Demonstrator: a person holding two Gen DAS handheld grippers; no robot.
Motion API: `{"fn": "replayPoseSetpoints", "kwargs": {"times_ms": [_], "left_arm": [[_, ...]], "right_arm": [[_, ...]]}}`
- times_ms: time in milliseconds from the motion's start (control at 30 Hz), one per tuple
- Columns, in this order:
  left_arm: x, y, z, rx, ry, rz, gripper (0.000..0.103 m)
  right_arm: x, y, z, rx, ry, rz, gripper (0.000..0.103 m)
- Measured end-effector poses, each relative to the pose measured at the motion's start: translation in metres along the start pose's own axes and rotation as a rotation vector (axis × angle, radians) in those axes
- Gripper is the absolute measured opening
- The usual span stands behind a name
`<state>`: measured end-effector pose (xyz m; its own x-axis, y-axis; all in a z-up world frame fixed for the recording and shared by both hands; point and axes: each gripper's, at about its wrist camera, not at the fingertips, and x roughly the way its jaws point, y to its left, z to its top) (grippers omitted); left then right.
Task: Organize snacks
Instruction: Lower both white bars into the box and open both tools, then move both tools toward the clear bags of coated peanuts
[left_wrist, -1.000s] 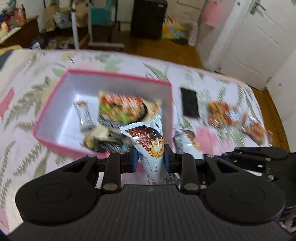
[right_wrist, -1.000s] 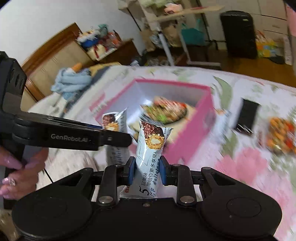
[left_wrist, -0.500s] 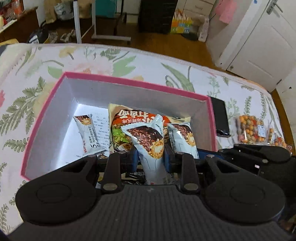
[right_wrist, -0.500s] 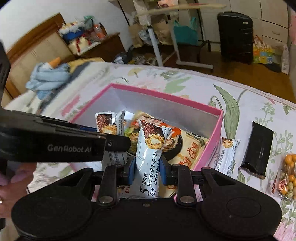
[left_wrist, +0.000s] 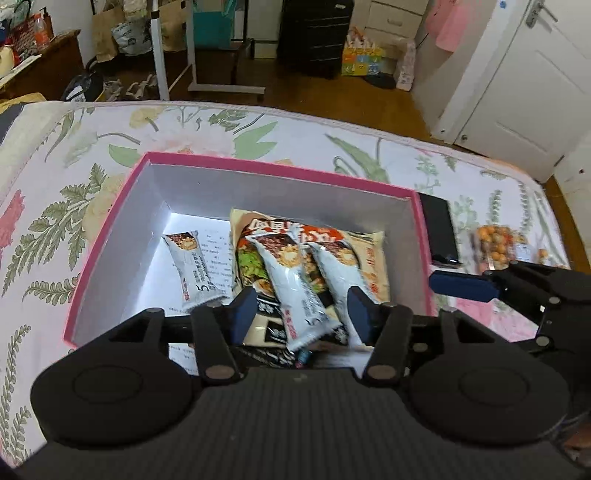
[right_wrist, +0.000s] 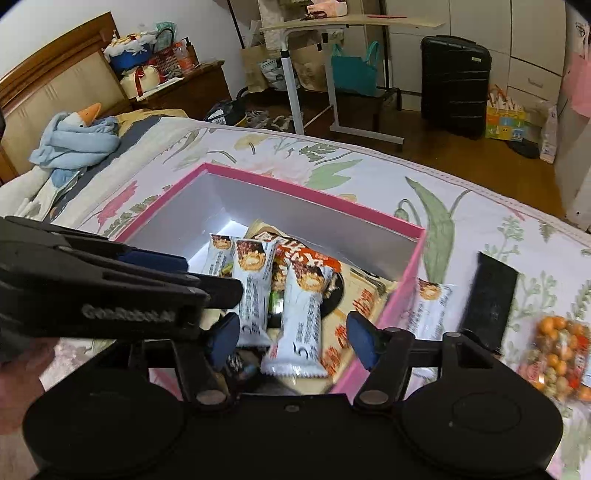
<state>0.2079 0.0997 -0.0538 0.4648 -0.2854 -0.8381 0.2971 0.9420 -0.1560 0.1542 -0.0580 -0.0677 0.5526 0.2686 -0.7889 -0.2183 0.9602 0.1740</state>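
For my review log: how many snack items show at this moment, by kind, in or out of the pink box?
White snack bars: 4 (3 in the pink box, 1 outside)
Large noodle packet: 1
Black packet: 1
Bags of orange snacks: 1
Total: 7

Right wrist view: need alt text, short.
The open right gripper hangs over a pink box on a floral bedspread, with two white snack bars lying loose on a noodle packet inside. The left gripper reaches in from the left; another bar, a black packet and nuts lie outside.
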Motion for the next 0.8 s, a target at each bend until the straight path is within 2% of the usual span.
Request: {"fn": "replayPoseSetpoints", "kwargs": {"times_ms": [167, 333, 467, 667, 800], "left_arm": [[-0.031, -0.015, -0.006, 0.046, -0.033, -0.002, 0.066], [-0.045, -0.031, -0.011, 0.067, -0.027, -0.005, 0.07], [-0.053, -0.053, -0.015, 0.113, -0.031, -0.028, 0.077], [-0.066, -0.092, -0.016, 0.22, -0.063, -0.067, 0.087], [-0.07, -0.121, -0.018, 0.292, -0.108, -0.088, 0.093]], "right_arm": [[-0.035, -0.002, -0.007, -0.024, -0.016, -0.04, 0.081], [-0.064, -0.017, -0.014, 0.011, -0.041, -0.092, 0.082], [-0.088, -0.031, -0.025, 0.032, -0.058, -0.114, 0.084], [-0.128, -0.06, -0.054, 0.047, -0.104, -0.165, 0.086], [-0.161, -0.091, -0.08, 0.061, -0.174, -0.202, 0.089]]}}
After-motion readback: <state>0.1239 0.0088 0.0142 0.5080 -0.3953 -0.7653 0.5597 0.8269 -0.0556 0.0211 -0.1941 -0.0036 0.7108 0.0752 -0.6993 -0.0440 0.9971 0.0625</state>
